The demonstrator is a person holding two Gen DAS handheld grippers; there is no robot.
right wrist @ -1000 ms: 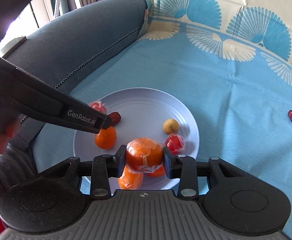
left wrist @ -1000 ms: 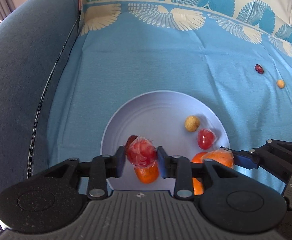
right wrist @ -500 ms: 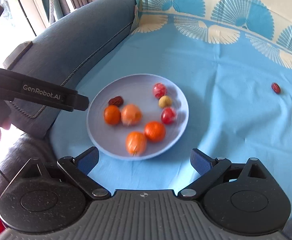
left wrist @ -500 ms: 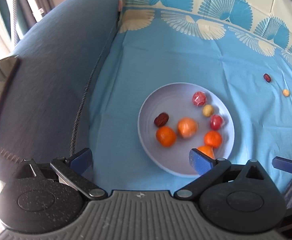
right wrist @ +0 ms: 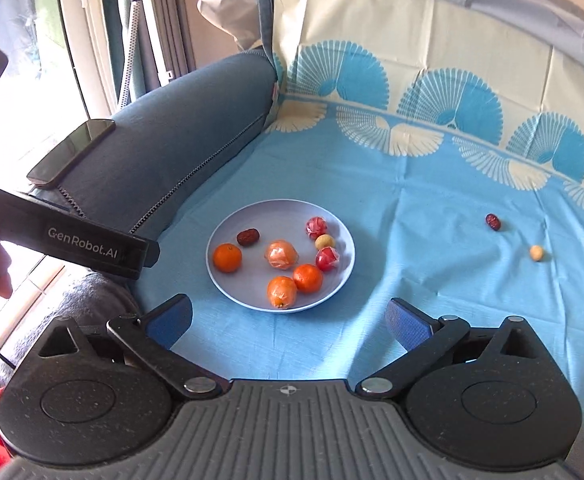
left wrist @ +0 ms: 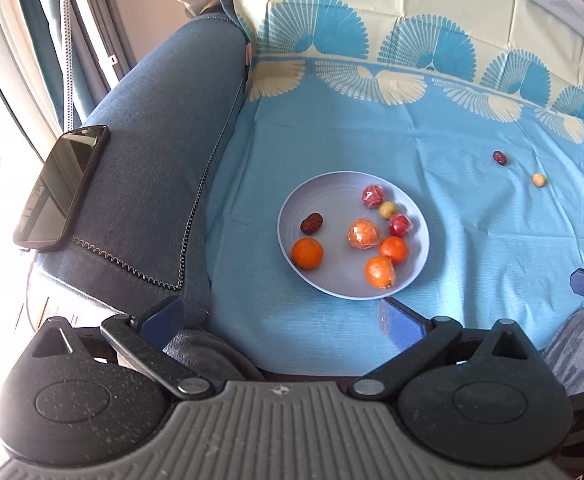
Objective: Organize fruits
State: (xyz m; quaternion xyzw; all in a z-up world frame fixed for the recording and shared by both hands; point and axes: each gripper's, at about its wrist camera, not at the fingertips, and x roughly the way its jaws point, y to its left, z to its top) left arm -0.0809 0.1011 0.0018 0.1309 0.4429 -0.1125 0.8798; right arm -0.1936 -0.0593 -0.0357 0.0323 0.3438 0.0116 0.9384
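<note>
From the left wrist view, the left gripper [left wrist: 280,320] had pulled back from the plate [left wrist: 292,204] within the last second. A second earlier its fingers had pinched a red wrapped fruit low over the plate; that fruit [left wrist: 372,196] now lay released near the plate's far rim. The gripper's blue fingers [left wrist: 402,322] were spread wide, holding and touching nothing, well short of the plate's near edge. Seven pieces sat in the plate: a date [left wrist: 311,223], three bare oranges, a wrapped orange [left wrist: 364,234], a small yellow fruit and two red wrapped ones. Two strays remained on the blue cloth [left wrist: 472,240], well apart from the plate: a dark red date [left wrist: 499,157] and a small yellow fruit [left wrist: 538,179]. A phone [left wrist: 62,186] lay on the sofa arm.

From the right wrist view, the right gripper [right wrist: 288,318] had likewise let go. A second before it had clamped the wrapped orange [right wrist: 281,255], which now rested near the middle of the plate [right wrist: 344,272]. Its fingers [right wrist: 408,326] stood fully apart and empty, just short of the plate's near rim. The left gripper's body [right wrist: 92,246] showed at the left edge. The stray date [right wrist: 493,222] and the yellow fruit [right wrist: 536,253] lay off to the right, so the sorting appeared mostly done, with those two probably left to collect.
</note>
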